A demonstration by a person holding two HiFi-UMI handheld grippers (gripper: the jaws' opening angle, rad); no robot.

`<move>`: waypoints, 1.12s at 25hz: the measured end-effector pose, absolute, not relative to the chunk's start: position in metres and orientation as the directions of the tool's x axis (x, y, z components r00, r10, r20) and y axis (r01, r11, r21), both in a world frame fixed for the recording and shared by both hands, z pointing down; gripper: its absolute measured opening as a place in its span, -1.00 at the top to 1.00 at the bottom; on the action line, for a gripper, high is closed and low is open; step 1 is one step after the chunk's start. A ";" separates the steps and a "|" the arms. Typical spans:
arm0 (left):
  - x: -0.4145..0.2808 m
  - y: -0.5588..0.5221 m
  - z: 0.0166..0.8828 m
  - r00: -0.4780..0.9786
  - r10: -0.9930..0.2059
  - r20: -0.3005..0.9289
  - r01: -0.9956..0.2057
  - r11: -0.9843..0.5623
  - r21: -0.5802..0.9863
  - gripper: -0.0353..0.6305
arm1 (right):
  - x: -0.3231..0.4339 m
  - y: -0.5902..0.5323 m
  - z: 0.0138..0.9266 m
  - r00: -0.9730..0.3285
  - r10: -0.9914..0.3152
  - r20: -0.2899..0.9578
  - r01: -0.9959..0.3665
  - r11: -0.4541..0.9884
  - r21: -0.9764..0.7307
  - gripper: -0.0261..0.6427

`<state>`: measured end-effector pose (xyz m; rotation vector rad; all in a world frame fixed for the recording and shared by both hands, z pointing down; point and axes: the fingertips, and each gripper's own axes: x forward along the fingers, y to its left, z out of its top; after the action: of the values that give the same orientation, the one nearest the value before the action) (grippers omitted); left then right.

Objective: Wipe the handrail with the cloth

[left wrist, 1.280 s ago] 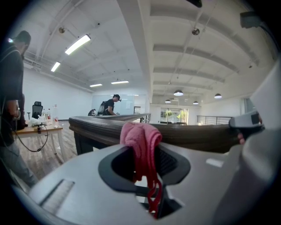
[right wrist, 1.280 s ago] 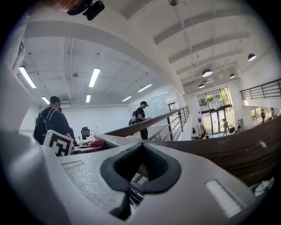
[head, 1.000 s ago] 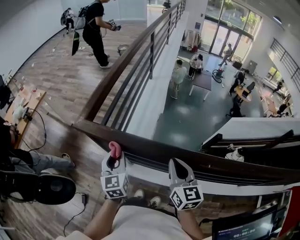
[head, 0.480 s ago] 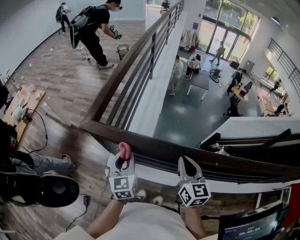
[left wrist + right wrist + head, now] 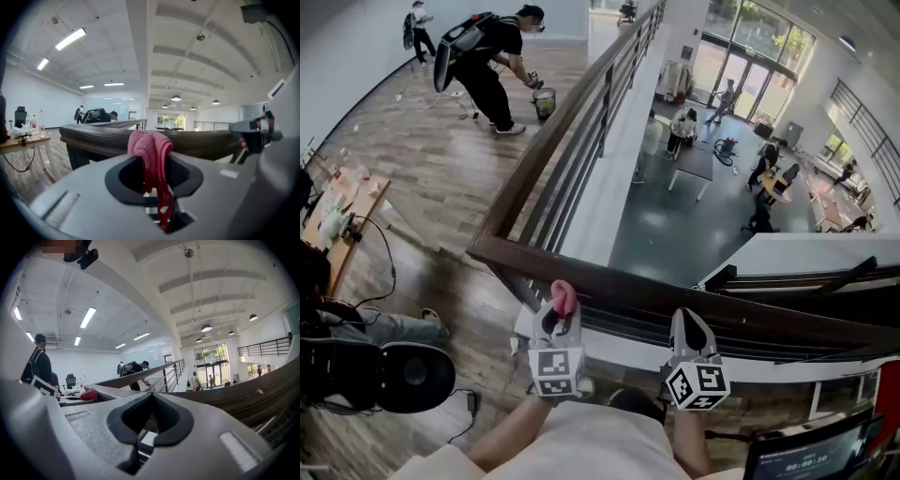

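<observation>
the left tool [image 5: 559, 317] [image 5: 154, 174] is clamped shut on the pink cloth [image 5: 563, 296] [image 5: 149, 146], which is bunched between its jaws and stands up past the tips in a soft wad, with a thin tail hanging back down into the gap. the right tool [image 5: 687, 324] [image 5: 149, 414] has its jaws closed together with nothing between them. compared with a second ago, both tools sit further to the right in the head view, keeping about the same gap between them, and the wad of cloth now lies at the near edge of the dark wooden handrail [image 5: 694, 305] [image 5: 93, 133] [image 5: 229, 397], just right of the corner where the rail turns away along the balcony. the left gripper view puts the cloth level with the rail's top, right in front of it, though i cannot tell whether it is actually pressing on the wood. this looks like a sideways travel along the rail, so either the wiping stroke is under way or the cloth is being carried to its start; most of the rail to the right seems still to be covered. further out, a person with a backpack [image 5: 483, 52] now bends lower over a bucket [image 5: 544, 101] on the far floor.
</observation>
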<state>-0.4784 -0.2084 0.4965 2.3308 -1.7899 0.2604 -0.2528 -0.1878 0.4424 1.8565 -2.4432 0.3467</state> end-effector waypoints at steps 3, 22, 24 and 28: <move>-0.476 -0.207 0.495 0.267 -0.930 0.252 -0.963 -0.266 0.038 0.56 | -0.247 -0.181 0.440 -0.248 -0.954 0.172 -0.963 0.223 -0.153 0.92; -0.488 -0.215 0.499 0.227 -0.930 0.290 -0.974 -0.211 0.085 0.56 | -0.246 -0.183 0.446 -0.324 -0.931 0.168 -0.939 0.295 -0.176 0.92; -0.485 -0.215 0.499 0.229 -0.927 0.298 -0.973 -0.213 0.087 0.56 | -0.243 -0.186 0.446 -0.328 -0.929 0.172 -0.937 0.297 -0.183 0.92; -0.481 -0.215 0.498 0.192 -0.938 0.290 -0.981 -0.178 0.076 0.56 | -0.239 -0.187 0.450 -0.352 -0.919 0.179 -0.928 0.319 -0.192 0.92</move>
<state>-0.4812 -0.2155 0.4982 2.2237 -1.8361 0.2583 -0.2389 -0.1866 0.4504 1.7659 -2.5204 0.4072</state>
